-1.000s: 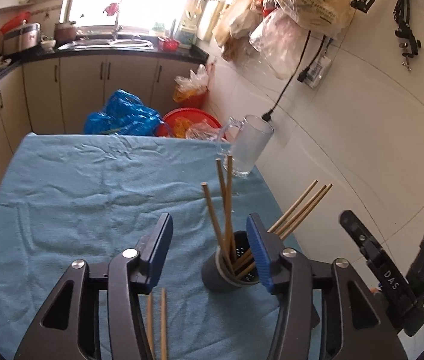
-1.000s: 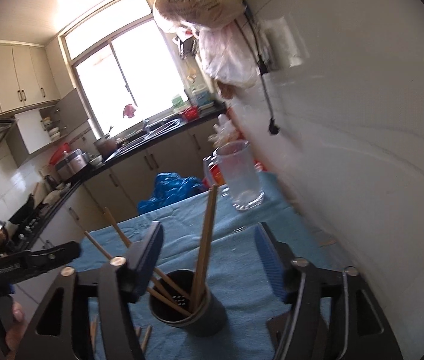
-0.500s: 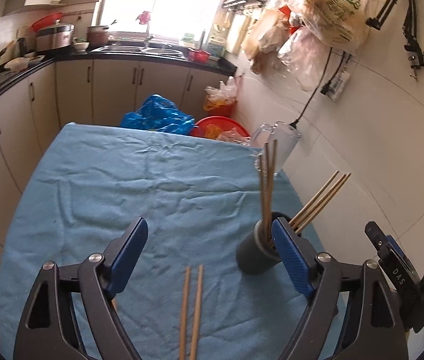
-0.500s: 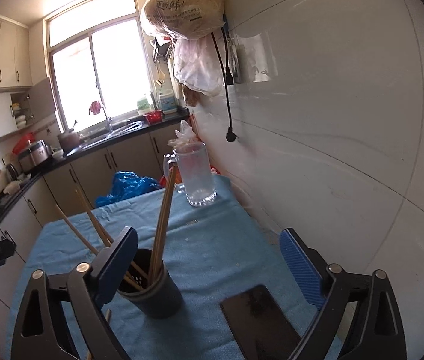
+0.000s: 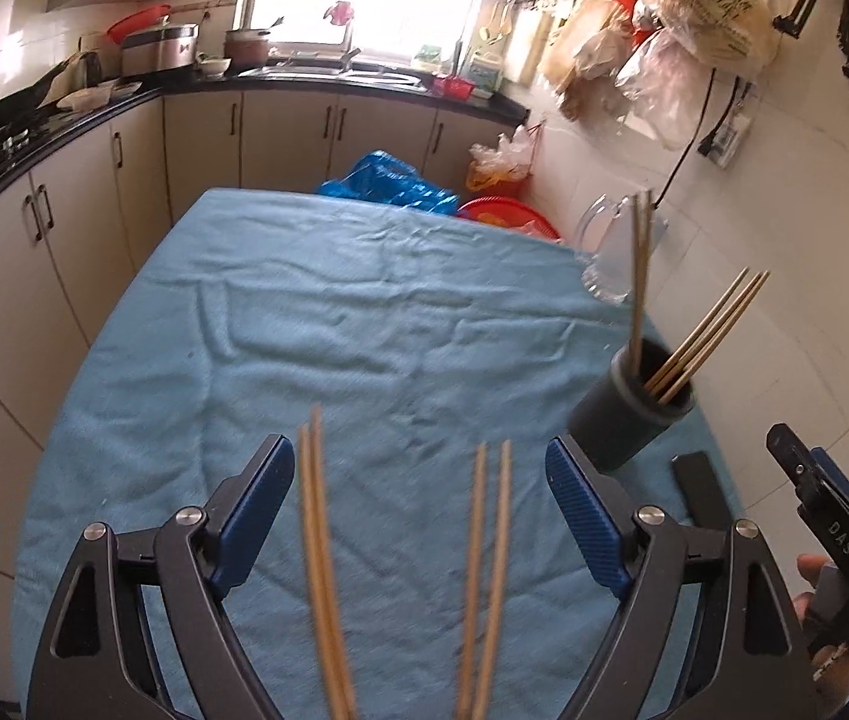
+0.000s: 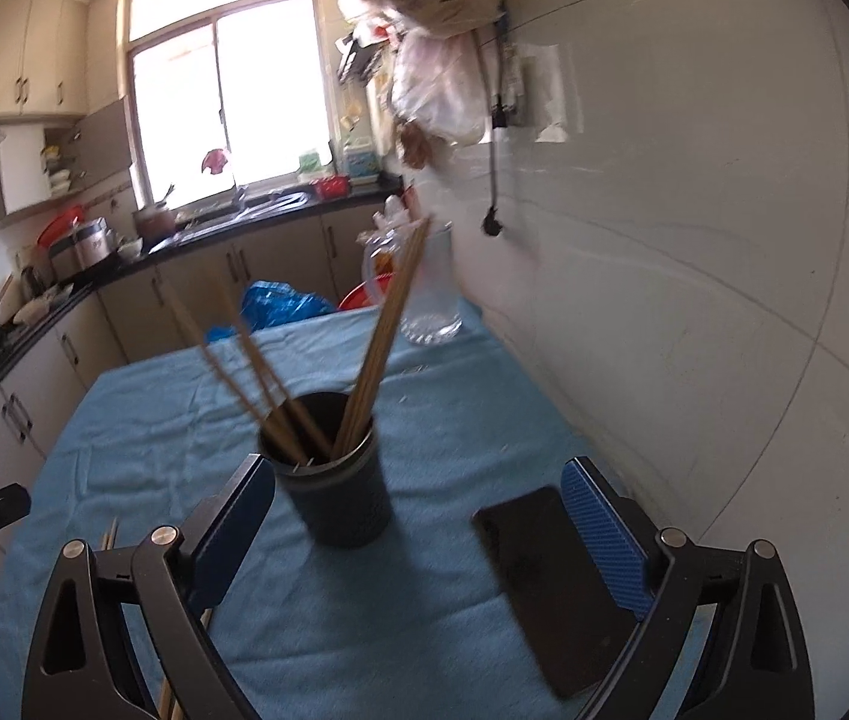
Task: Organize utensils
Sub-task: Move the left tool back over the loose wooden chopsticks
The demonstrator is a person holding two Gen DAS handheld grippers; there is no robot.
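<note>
A dark round holder (image 5: 634, 414) with several wooden chopsticks stands on the blue cloth near the right wall; it also shows in the right wrist view (image 6: 337, 480). Two pairs of loose chopsticks lie on the cloth: one pair (image 5: 319, 552) and another pair (image 5: 484, 570), both between the fingers of my open, empty left gripper (image 5: 421, 516). My right gripper (image 6: 418, 531) is open and empty, just behind the holder, which sits toward its left finger.
A black phone (image 6: 550, 582) lies on the blue cloth (image 5: 304, 330) by the right finger. A glass mug (image 6: 430, 294) stands at the far right corner. White tiled wall on the right, kitchen cabinets to the left and behind.
My left gripper has pulled back and left, so the holder now sits outside its right finger and two loose chopstick pairs lie between its fingers. My right gripper has opened wide and backed off.
</note>
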